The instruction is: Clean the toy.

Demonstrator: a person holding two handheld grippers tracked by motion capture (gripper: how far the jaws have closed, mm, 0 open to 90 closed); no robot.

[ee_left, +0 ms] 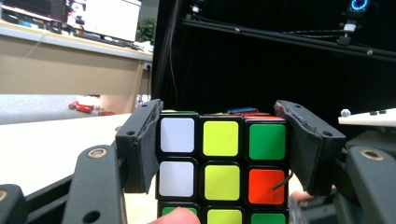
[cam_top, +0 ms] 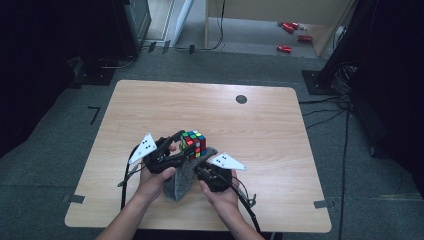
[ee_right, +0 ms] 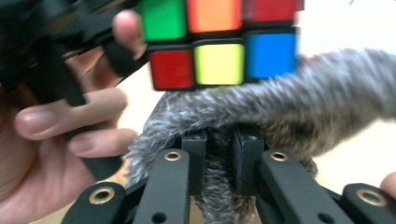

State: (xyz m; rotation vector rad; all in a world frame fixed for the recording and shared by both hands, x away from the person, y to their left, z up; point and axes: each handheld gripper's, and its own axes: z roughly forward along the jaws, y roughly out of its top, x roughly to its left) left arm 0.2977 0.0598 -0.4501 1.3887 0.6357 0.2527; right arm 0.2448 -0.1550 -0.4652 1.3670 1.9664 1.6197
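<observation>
A scrambled colour cube (cam_top: 194, 143) is held just above the wooden table (cam_top: 150, 105), near its front middle. My left gripper (cam_top: 176, 145) is shut on the cube (ee_left: 222, 163); both pads press its sides, with white, yellow, green and orange squares facing the camera. A grey fluffy cloth (cam_top: 184, 177) hangs under the cube. My right gripper (cam_top: 201, 169) is shut on the cloth (ee_right: 261, 107), which bunches between its jaws and drapes up against the underside of the cube (ee_right: 219, 42). The fingers of the person's left hand (ee_right: 70, 116) show beside the cube.
A small dark round disc (cam_top: 241, 99) lies at the table's far right. Cables trail from both grippers toward the front edge. Beyond the table are a desk and red objects (cam_top: 291, 35) on the floor; dark curtains stand at both sides.
</observation>
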